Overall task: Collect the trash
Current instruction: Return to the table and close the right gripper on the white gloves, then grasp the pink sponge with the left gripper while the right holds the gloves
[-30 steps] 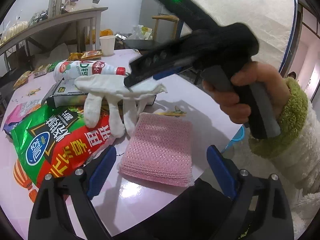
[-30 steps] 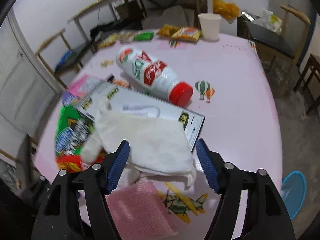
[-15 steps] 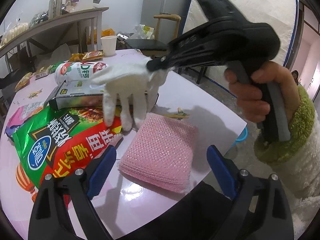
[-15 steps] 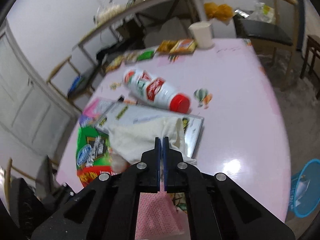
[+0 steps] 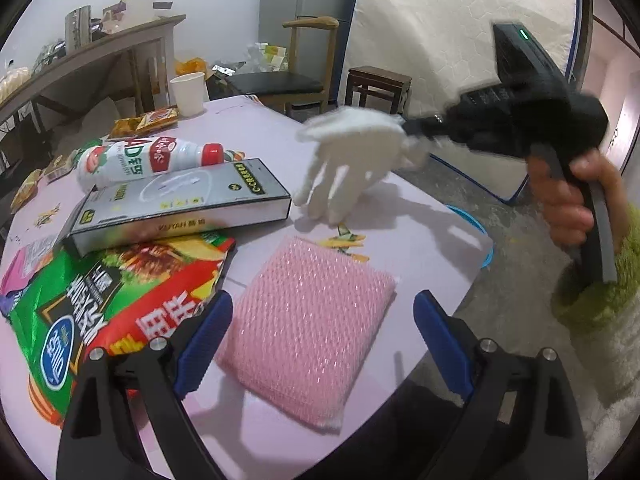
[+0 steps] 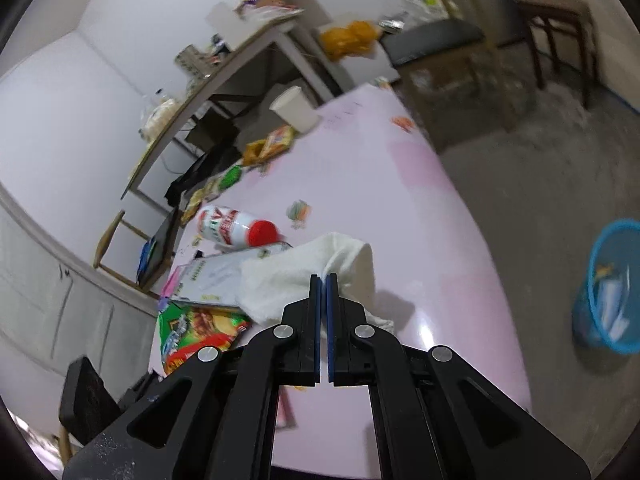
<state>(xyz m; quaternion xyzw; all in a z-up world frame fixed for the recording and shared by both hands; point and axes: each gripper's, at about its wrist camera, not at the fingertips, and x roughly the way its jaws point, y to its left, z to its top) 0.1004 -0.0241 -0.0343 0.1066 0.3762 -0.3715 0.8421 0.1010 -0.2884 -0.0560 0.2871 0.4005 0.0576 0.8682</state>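
Note:
My right gripper (image 6: 323, 280) is shut on a white cloth glove (image 6: 296, 276) and holds it above the pink table (image 6: 384, 184). In the left wrist view the glove (image 5: 352, 160) hangs from that gripper (image 5: 408, 132) over the table's right edge. My left gripper (image 5: 320, 320) is open and empty, its fingers either side of a pink scrub pad (image 5: 308, 320). A blue waste basket (image 6: 612, 288) stands on the floor to the right of the table.
On the table lie a snack bag (image 5: 100, 300), a flat box (image 5: 180, 200), a white bottle with a red cap (image 5: 144, 160), a paper cup (image 5: 188, 94) and small wrappers (image 5: 144, 120). A chair (image 5: 288, 80) and stool (image 5: 378, 84) stand behind.
My right gripper shut on the glove, lifted it off the box and carried it right, toward the table edge. My left gripper stayed open over the pad.

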